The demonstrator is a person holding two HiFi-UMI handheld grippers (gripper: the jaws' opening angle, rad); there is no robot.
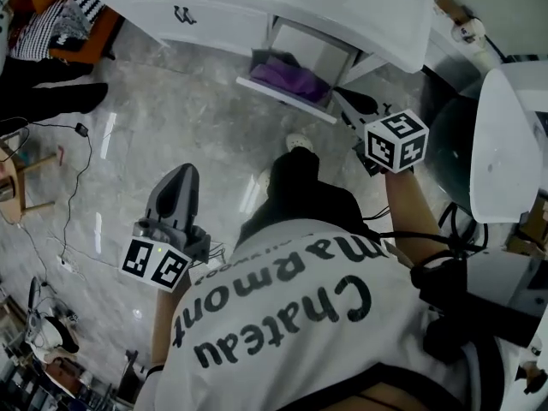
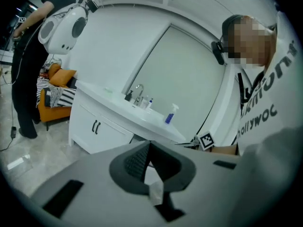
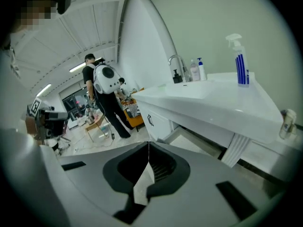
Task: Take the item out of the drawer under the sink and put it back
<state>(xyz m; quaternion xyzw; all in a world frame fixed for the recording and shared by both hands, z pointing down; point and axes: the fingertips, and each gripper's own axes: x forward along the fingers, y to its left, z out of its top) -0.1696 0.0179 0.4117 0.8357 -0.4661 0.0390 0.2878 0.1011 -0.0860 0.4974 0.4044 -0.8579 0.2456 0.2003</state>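
Presently both tools are pinched closed and hold nothing: the left gripper (image 2: 150, 144) and the right gripper (image 3: 148, 144) each show their jaws meeting at the tips. Just ahead of the right gripper, slightly to its left, the drawer (image 1: 287, 98) under the sink counter (image 1: 342, 7) stands open. The purple item (image 1: 291, 80) lies inside, well ahead of the left gripper and off to its right.
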